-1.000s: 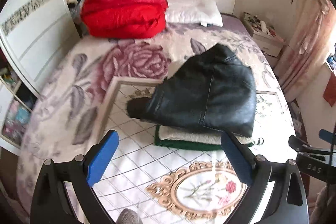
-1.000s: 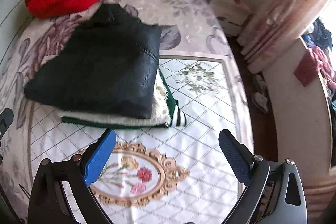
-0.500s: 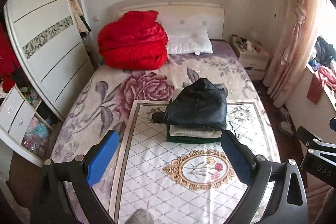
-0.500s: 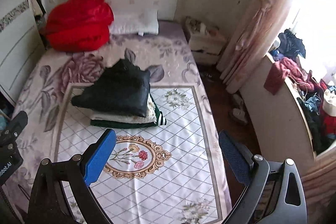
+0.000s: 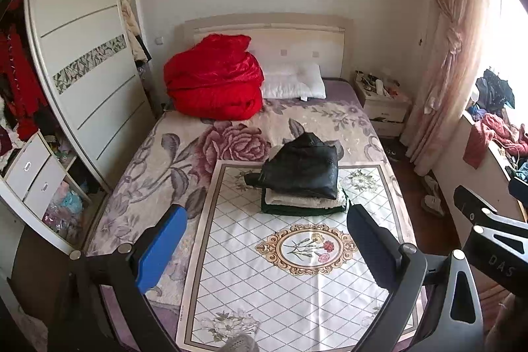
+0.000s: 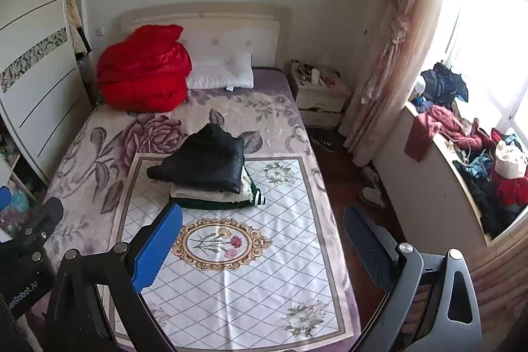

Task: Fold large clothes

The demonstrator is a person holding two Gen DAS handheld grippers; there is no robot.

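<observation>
The left gripper and the right gripper both hover above the foot of the bed, fingers spread wide and grasping nothing. On the bed lies a white diamond-patterned cloth with a floral medallion. At its far end sits a stack of folded clothes: a black leather jacket on top, a cream fleecy garment beneath, and a dark green one at the bottom, perhaps with a striped cuff, though that detail is small. Near the headboard rest a bundled red quilt and, just beside it, a white pillow. More clothes are heaped on the window ledge.
</observation>
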